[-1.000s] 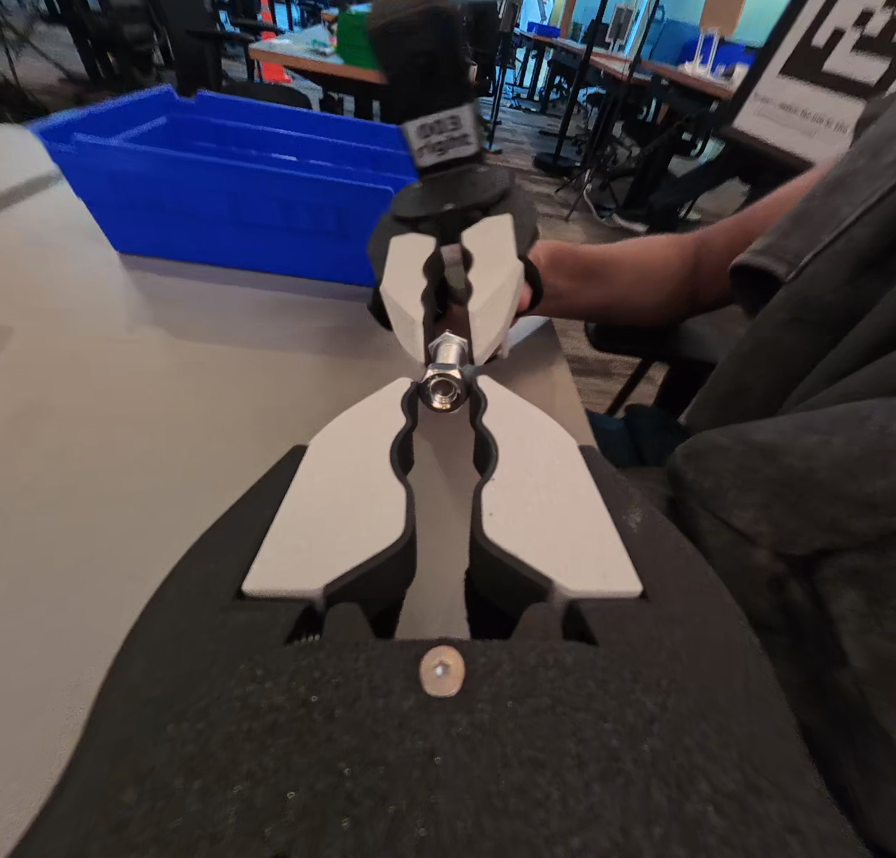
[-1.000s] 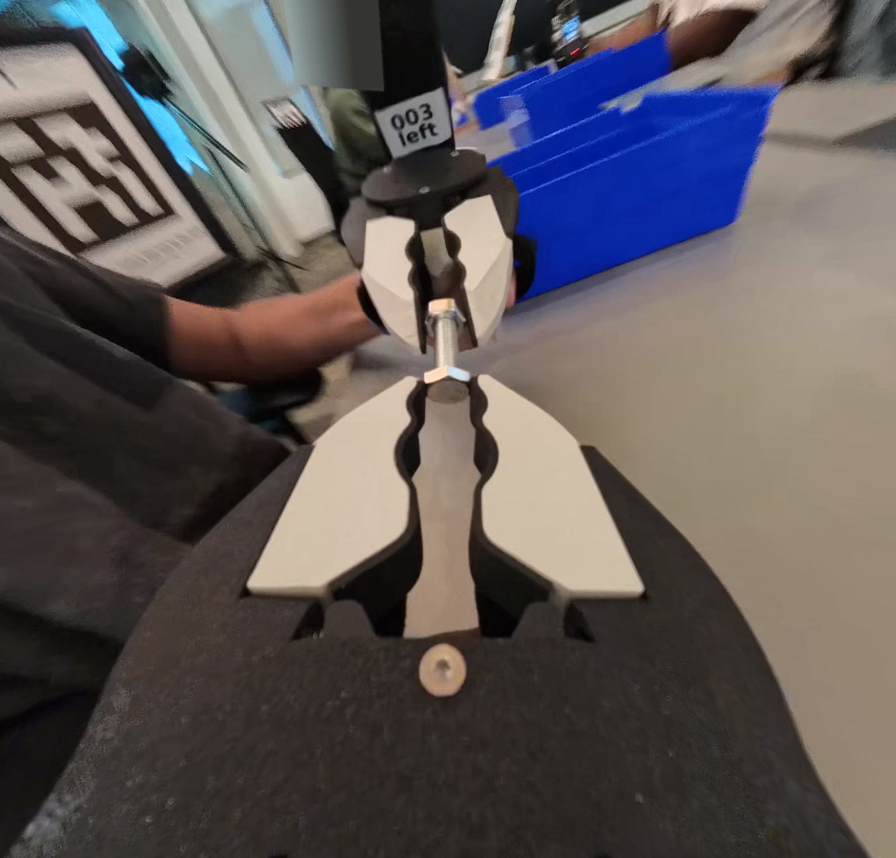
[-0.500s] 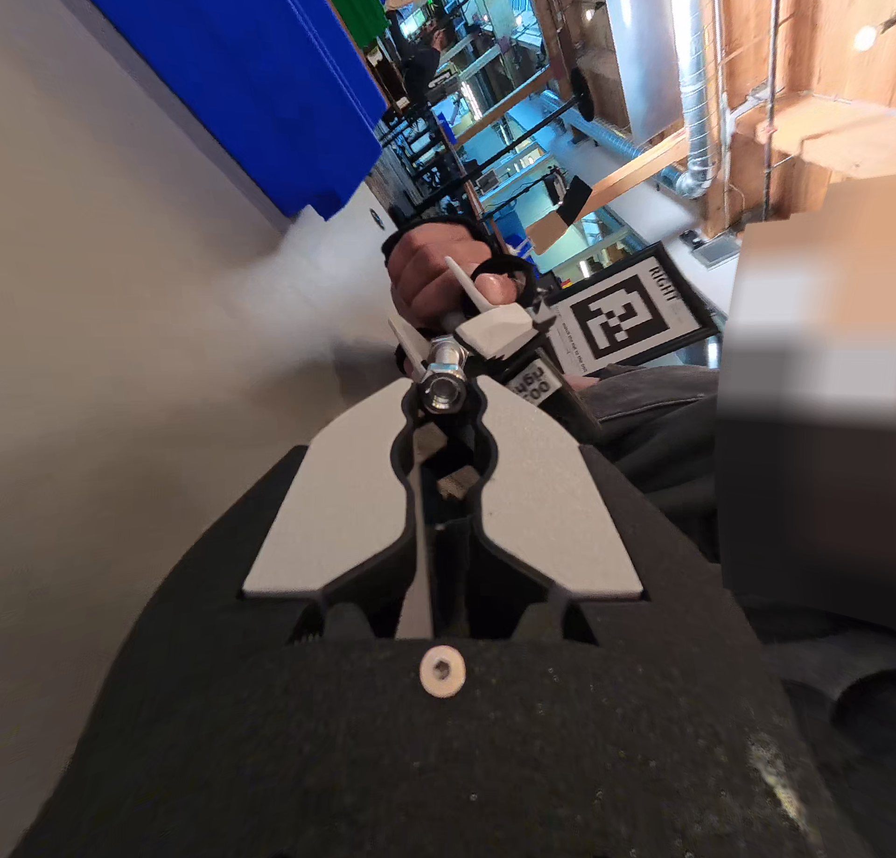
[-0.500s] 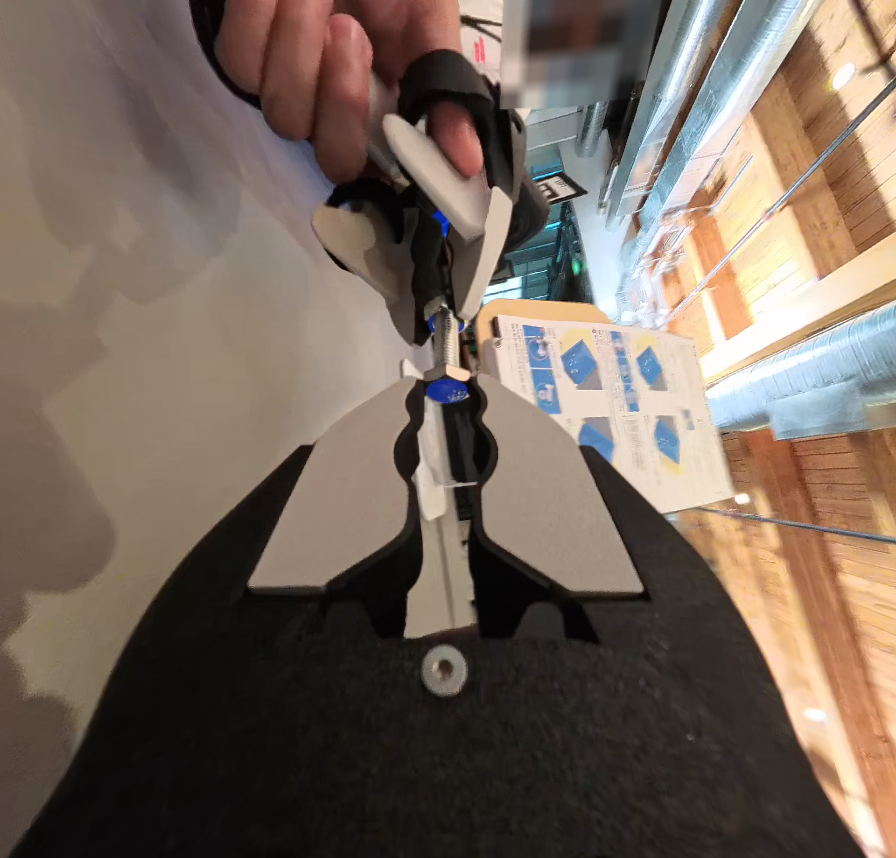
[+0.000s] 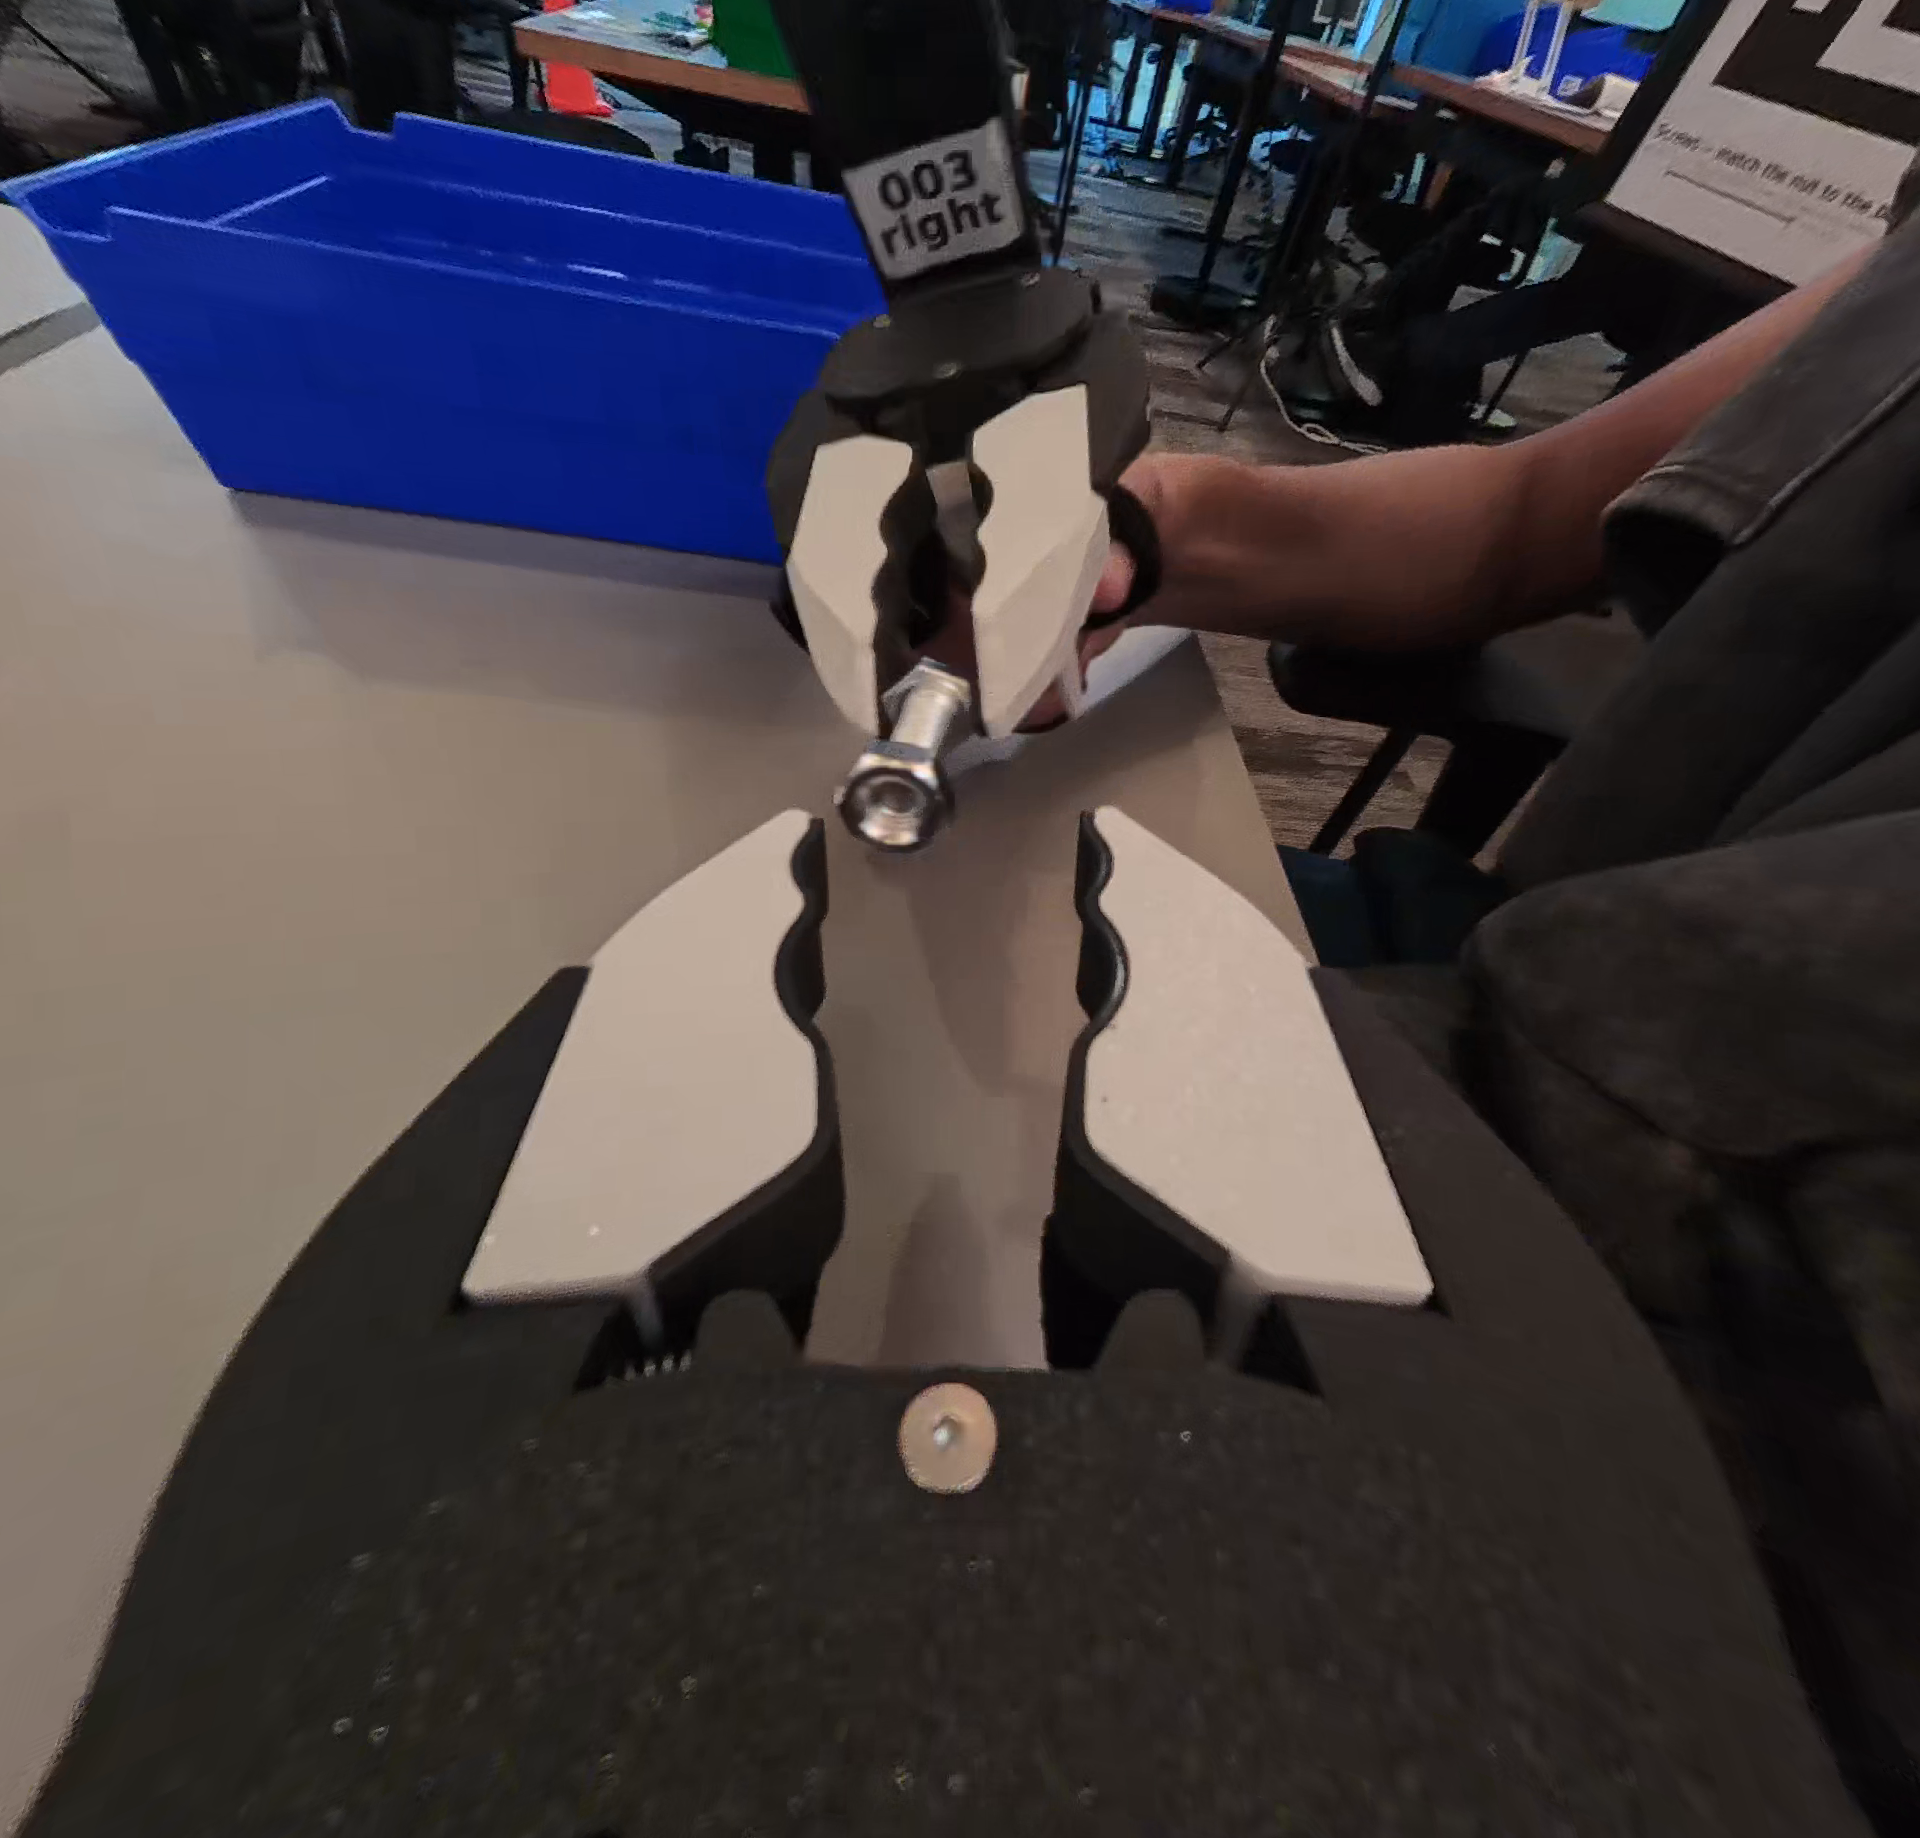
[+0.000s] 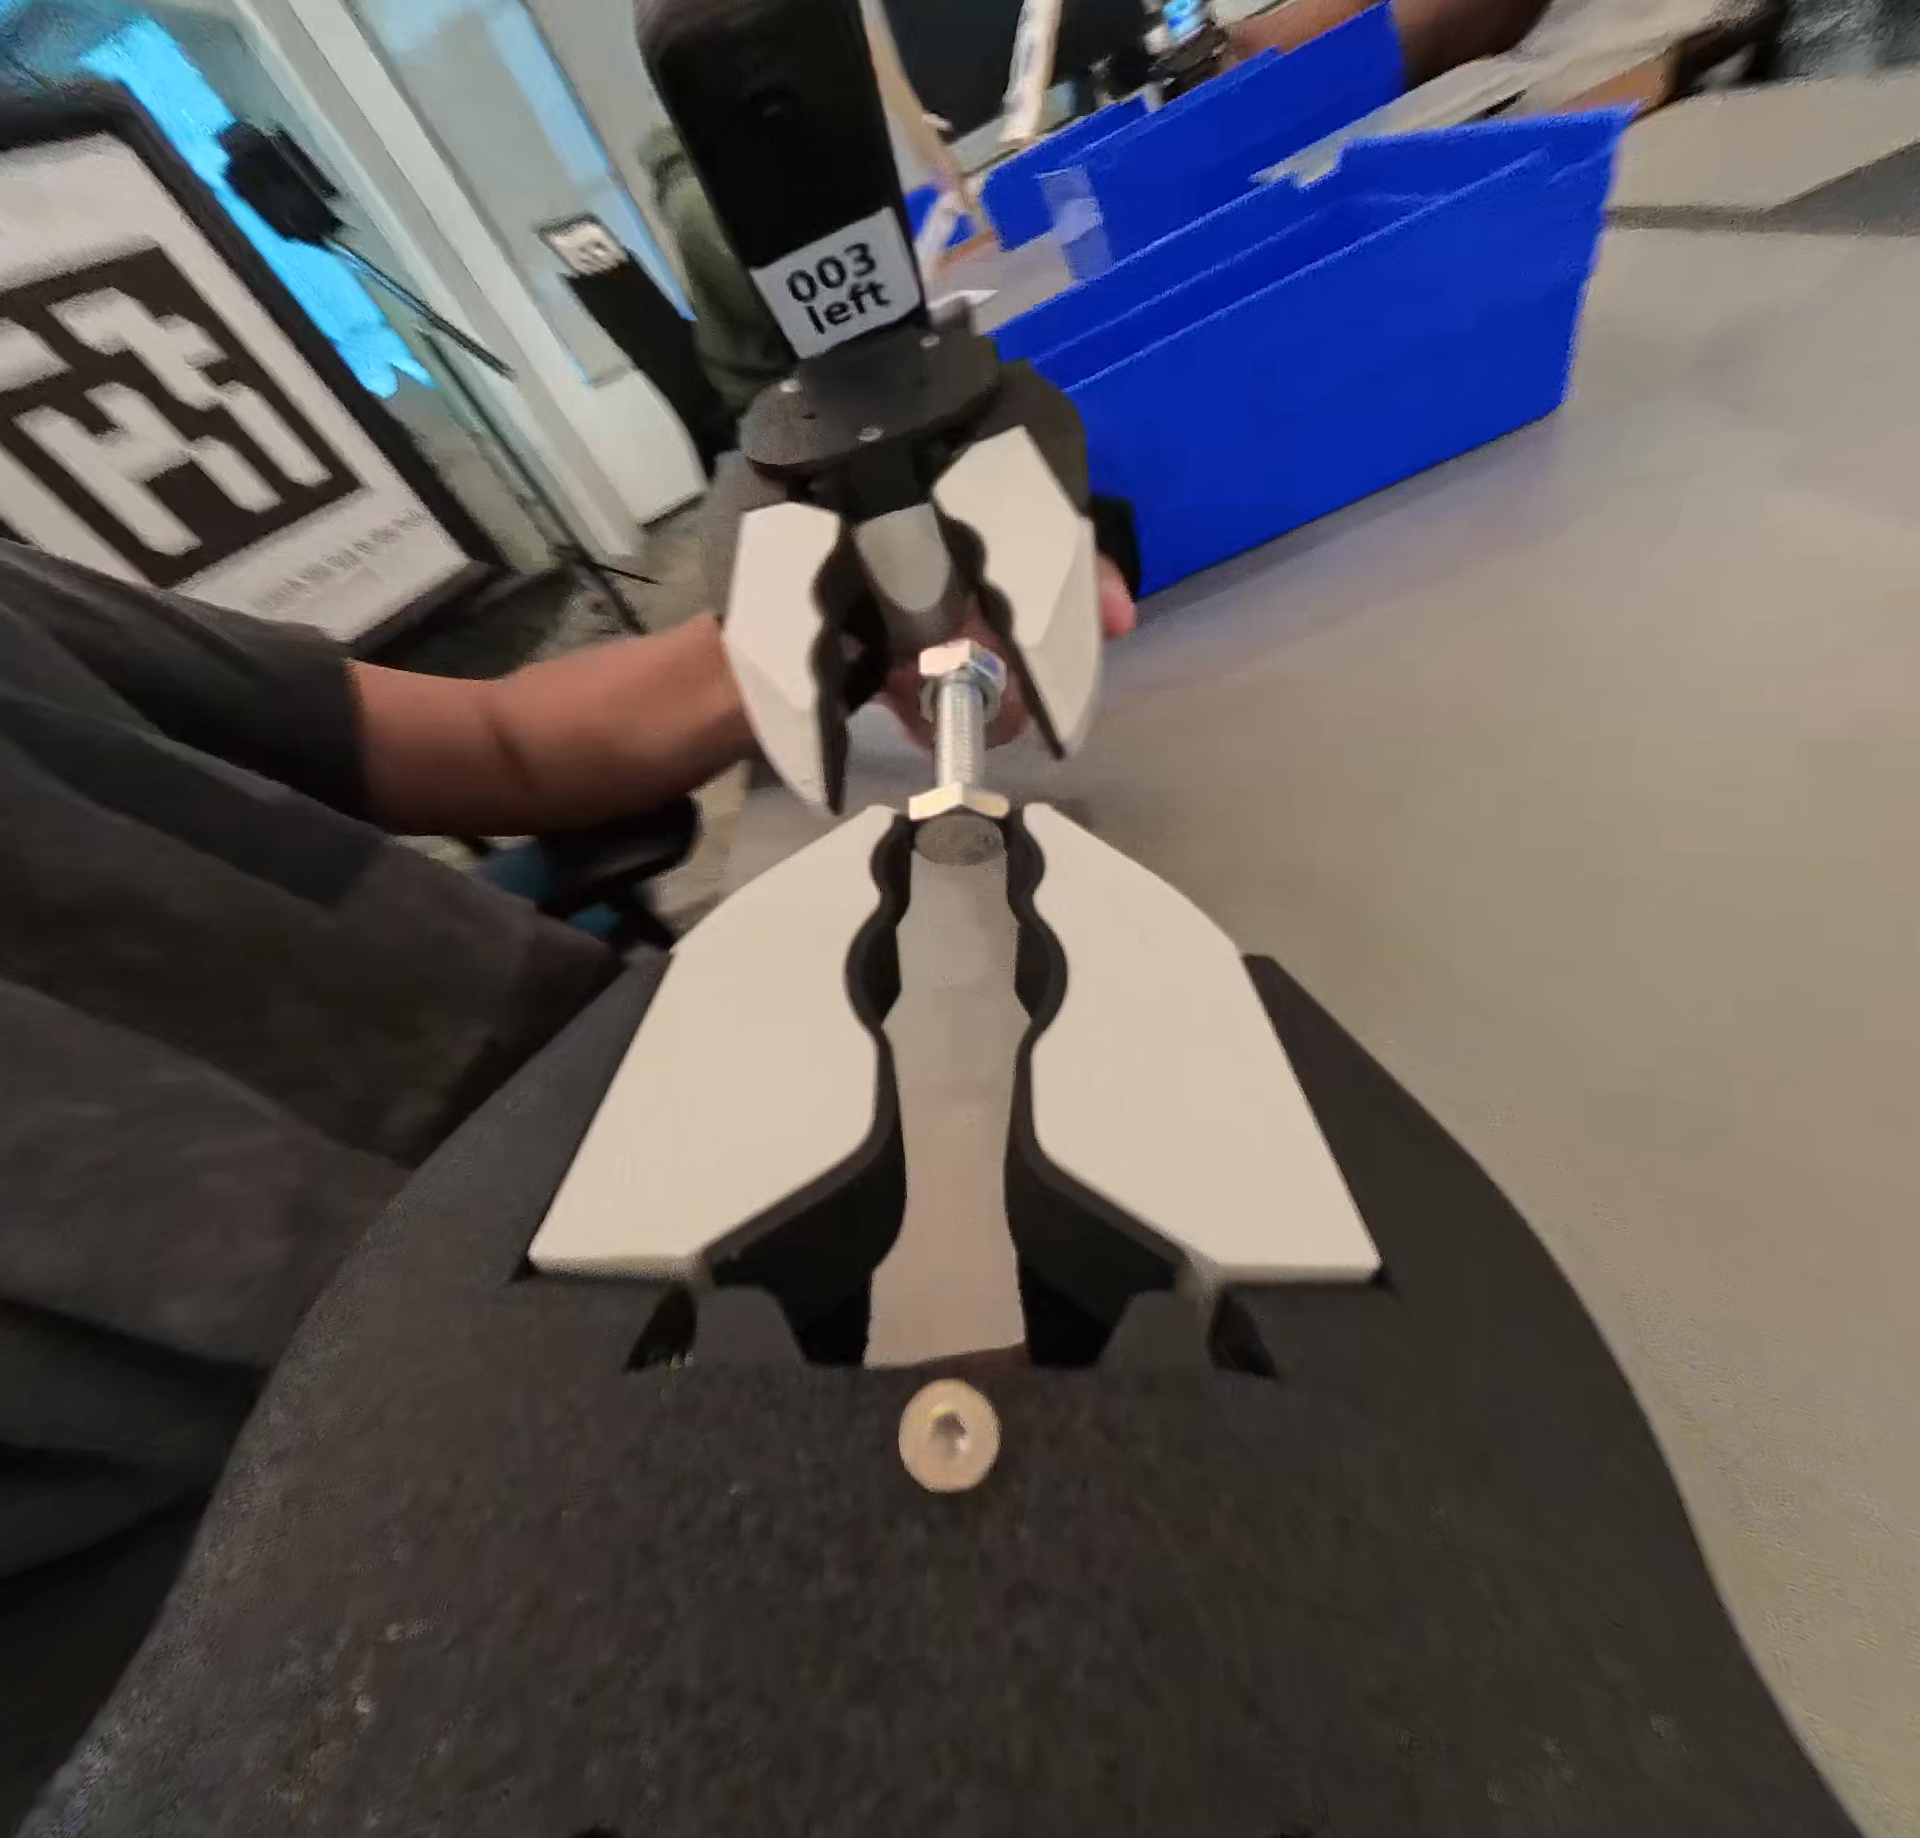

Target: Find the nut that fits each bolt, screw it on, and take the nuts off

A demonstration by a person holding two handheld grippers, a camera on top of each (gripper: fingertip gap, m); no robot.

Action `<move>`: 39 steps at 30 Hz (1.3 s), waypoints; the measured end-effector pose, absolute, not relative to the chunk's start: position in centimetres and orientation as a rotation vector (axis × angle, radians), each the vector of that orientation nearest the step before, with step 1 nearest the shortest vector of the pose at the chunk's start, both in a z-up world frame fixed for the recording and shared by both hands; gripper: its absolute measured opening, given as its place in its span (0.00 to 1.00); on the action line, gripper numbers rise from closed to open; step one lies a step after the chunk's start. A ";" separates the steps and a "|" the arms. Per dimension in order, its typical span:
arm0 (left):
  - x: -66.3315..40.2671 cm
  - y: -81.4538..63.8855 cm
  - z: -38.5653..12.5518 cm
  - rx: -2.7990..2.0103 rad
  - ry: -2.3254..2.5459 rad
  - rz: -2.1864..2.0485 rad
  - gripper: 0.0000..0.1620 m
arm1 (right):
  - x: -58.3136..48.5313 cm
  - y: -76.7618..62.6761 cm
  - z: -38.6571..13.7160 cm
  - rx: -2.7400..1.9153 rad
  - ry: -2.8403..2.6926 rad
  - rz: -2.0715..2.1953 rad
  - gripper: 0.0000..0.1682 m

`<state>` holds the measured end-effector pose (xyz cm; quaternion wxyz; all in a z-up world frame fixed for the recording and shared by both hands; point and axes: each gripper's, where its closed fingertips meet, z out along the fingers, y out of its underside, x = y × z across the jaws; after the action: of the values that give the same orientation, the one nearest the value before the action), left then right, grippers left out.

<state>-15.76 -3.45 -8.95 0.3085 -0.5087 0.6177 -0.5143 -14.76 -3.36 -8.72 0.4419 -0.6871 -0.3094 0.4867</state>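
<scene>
In the left wrist view, the left claw (image 5: pixel 945 832) stands spread, its white fingers (image 5: pixel 675 1050) well apart and holding nothing. A second ago it was pinching the nut (image 5: pixel 896 803); half a second ago both views were rolled far over, which reads as a turning stroke. Now the view is level again and the claw has let go. The nut sits on the near end of the bolt (image 5: pixel 925 718), just beyond the spread tips and nearer the left one. The right claw (image 5: pixel 935 687) faces the camera from farther off, pressed onto the bolt's far end. The assembly hangs above the grey tabletop (image 5: pixel 312 801), with a blue bin (image 5: pixel 468 334) at the far left.

In the right wrist view, the right claw (image 6: pixel 956 832) pinches the bolt's hex head (image 6: pixel 956 804) at its tips. The threaded shank (image 6: pixel 954 739) runs away from the camera to the nut (image 6: pixel 961 663), which lies between the parted fingers of the left claw (image 6: pixel 935 749) without being gripped. A blue bin (image 6: pixel 1299 354) stands at the far right.

The release looks like a regrip between turns. Which way the nut is travelling cannot be told.
</scene>
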 end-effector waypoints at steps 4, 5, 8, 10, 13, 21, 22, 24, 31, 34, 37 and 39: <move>-15.9 -3.8 -8.4 -1.304 1.626 -1.401 0.23 | -15.5 -4.5 -8.8 -1.714 -0.785 1.370 0.11; -16.0 -4.0 -8.3 -1.291 1.631 -1.414 0.19 | -15.6 -4.4 -8.8 -1.715 -0.781 1.360 0.11; -16.1 -4.2 -8.2 -1.271 1.643 -1.410 0.13 | -15.8 -4.6 -8.8 -1.712 -0.778 1.389 0.11; -16.1 -4.1 -8.1 -1.301 1.639 -1.421 0.13 | -15.8 -4.5 -8.7 -1.697 -0.786 1.351 0.11; -15.8 -3.6 -8.2 -1.428 1.595 -1.498 0.12 | -15.4 -3.7 -8.9 -1.622 -0.899 0.991 0.11; -15.1 -3.3 -7.8 -1.821 1.325 -1.964 0.12 | -14.1 -2.7 -8.3 -1.134 -1.242 -0.389 0.11; -15.1 -3.3 -7.8 -1.867 1.279 -2.030 0.12 | -14.0 -2.8 -8.2 -1.056 -1.262 -0.525 0.10; -15.1 -3.5 -7.8 -1.909 1.216 -2.141 0.12 | -14.0 -3.0 -8.1 -0.932 -1.288 -0.712 0.10; -15.2 -2.4 -7.4 -1.695 1.333 -1.951 0.36 | -13.5 -2.4 -9.3 -1.293 -1.227 -0.187 0.11; -15.7 -1.9 -8.3 -1.565 1.484 -1.585 0.40 | -13.6 -2.4 -9.4 -1.478 -1.119 0.217 0.11; -15.8 -2.1 -9.2 -1.464 1.590 -1.354 0.36 | -14.1 -2.7 -9.5 -1.649 -0.967 0.720 0.10; -15.6 -2.2 -9.2 -1.396 1.612 -1.262 0.33 | -14.4 -3.1 -9.2 -1.717 -0.842 1.045 0.11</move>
<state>-15.61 -2.17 -9.22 0.3259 -0.5326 0.6150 -0.4815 -14.41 -3.09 -9.16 0.4627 -0.6984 -0.3425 0.4252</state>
